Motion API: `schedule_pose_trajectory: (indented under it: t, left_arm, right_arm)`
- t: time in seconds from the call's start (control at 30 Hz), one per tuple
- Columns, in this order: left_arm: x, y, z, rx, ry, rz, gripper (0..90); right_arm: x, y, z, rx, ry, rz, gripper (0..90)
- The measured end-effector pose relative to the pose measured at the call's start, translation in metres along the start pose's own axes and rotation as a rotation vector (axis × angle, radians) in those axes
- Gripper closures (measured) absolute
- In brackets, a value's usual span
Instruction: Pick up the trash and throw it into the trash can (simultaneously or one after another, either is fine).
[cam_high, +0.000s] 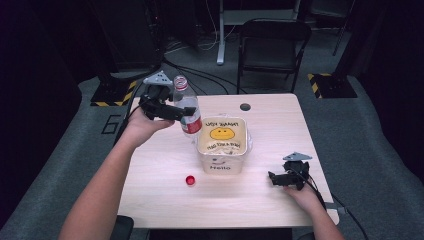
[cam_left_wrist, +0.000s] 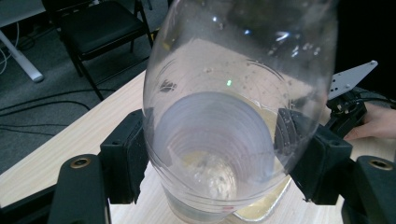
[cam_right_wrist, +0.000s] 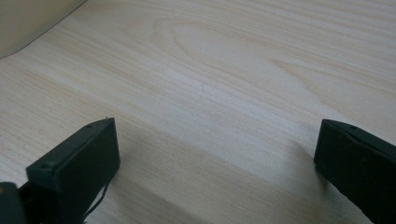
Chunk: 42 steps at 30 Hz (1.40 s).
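A clear plastic bottle (cam_high: 192, 124) with a red label and no cap hangs almost upright just left of the white smiley-face bin (cam_high: 220, 166). My left gripper (cam_high: 185, 113) is shut on its middle, coming in from the left. In the left gripper view the bottle (cam_left_wrist: 233, 93) stands close up, with both black pads (cam_left_wrist: 126, 158) pressed on its sides. A red cap (cam_high: 190, 180) lies on the table in front of the bin. My right gripper (cam_high: 274, 177) rests on the table (cam_right_wrist: 224, 70) at the front right, open (cam_right_wrist: 217, 163), nothing between its jaws.
A black folding chair (cam_high: 272, 45) stands beyond the table's far edge. A round cable hole (cam_high: 245, 106) sits at the table's back middle. Cables run over the dark floor. My right hand and its gripper (cam_left_wrist: 348, 109) appear far off in the left gripper view.
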<state>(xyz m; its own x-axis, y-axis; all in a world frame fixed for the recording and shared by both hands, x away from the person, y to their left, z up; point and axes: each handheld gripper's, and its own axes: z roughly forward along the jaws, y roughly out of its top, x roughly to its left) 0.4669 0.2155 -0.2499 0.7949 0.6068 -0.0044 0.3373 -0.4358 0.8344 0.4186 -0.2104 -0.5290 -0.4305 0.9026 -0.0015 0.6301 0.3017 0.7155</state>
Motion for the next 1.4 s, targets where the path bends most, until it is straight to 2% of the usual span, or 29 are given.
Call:
schedule_pose_trajectory:
  t: [0.33,0.67,0.83,0.97,1.07,1.4]
  left_arm:
    - [-0.005,0.011,0.010,-0.011,-0.012,0.008,29.3]
    - [-0.009,0.018,0.030,-0.005,-0.028,0.017,29.4]
    - [-0.009,0.019,0.039,-0.006,-0.031,0.007,29.3]
    - [-0.008,0.020,0.047,0.001,-0.027,0.017,29.3]
    - [-0.008,0.020,0.054,-0.009,-0.028,0.005,29.4]
    - [-0.006,0.017,0.075,0.003,-0.025,-0.004,29.3]
  right_arm:
    - [0.000,0.000,0.000,0.000,0.000,0.000,0.0]
    - [0.000,0.000,0.000,0.000,0.000,0.000,0.0]
    - [0.000,0.000,0.000,0.000,0.000,0.001,0.0]
    - [0.000,0.000,0.000,0.000,0.000,0.000,0.0]
    - [0.000,0.000,0.000,0.000,0.000,-0.001,0.0]
    - [0.000,0.000,0.000,-0.001,0.001,0.001,0.0]
